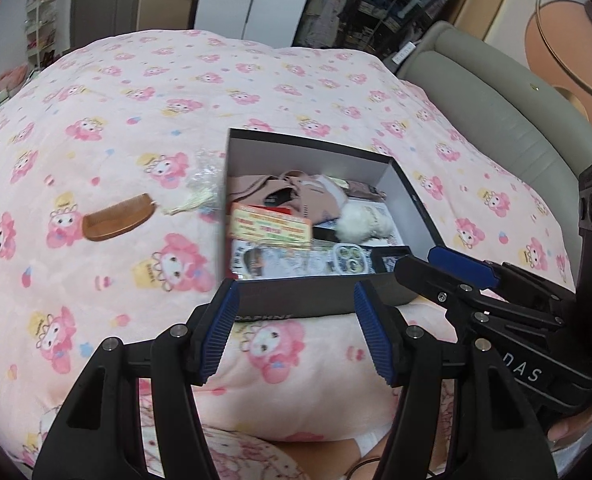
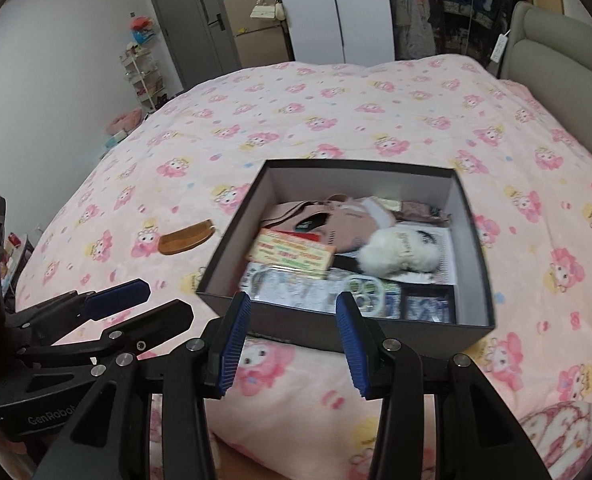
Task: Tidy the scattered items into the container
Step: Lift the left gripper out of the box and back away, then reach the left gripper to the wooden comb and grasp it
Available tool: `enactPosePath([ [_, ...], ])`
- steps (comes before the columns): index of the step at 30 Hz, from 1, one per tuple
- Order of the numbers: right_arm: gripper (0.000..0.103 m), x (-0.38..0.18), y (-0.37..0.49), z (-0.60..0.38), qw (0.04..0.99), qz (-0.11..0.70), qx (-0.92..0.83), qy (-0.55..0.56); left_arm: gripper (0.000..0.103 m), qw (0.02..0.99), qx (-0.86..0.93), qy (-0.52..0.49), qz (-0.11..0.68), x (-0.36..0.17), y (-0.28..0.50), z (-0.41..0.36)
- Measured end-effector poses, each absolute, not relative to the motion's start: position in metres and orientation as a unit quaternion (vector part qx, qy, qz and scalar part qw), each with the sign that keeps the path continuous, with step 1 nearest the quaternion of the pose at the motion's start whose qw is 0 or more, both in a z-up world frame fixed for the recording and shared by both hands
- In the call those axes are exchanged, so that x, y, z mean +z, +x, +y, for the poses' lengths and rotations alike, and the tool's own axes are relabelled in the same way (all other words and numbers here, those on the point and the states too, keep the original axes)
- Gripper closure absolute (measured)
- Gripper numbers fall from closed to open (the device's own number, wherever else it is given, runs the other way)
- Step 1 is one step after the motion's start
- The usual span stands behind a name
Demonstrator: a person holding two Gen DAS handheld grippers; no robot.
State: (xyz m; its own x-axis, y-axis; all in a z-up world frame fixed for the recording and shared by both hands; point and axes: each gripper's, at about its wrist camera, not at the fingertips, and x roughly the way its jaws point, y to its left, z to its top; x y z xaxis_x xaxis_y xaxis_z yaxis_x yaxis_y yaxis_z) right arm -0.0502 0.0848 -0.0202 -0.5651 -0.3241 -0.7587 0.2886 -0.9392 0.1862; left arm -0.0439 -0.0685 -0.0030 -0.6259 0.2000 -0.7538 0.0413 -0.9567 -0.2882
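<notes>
A pink bedspread (image 2: 335, 112) carries an open box (image 2: 471, 264) near its front edge, filled with small items. A wooden comb (image 1: 116, 220) lies left of it. Left gripper (image 1: 296, 332) and right gripper (image 2: 292, 344) are both spread, holding nothing.

Legible markings:
- "DAPHNE", partly cut off, on the box's (image 1: 315, 300) dark near wall, lower centre.
- "DAS" on right gripper (image 1: 447, 268) body, lower right.
- "GenRobot" on left gripper (image 2: 144, 300) body, lower left.
</notes>
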Motion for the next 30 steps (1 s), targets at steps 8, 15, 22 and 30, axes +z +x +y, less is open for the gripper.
enactPosePath([
  [8,0.063,-0.027,-0.062,0.042,0.179,-0.001,-0.88,0.441,0.042,0.016,0.887,-0.431,-0.166,-0.015,-0.043,-0.111],
  [15,0.063,-0.041,-0.089,-0.002,0.213,0.007,-0.864,0.456,0.042,-0.037,0.881,-0.423,-0.207,-0.031,-0.046,-0.16],
  [22,0.063,-0.061,-0.127,-0.056,0.25,0.002,-0.837,0.488,0.042,-0.118,0.858,-0.421,-0.27,-0.064,-0.057,-0.226],
  [30,0.063,-0.102,-0.178,-0.123,0.261,-0.011,-0.801,0.539,0.042,-0.192,0.8,-0.439,-0.361,-0.128,-0.095,-0.313],
])
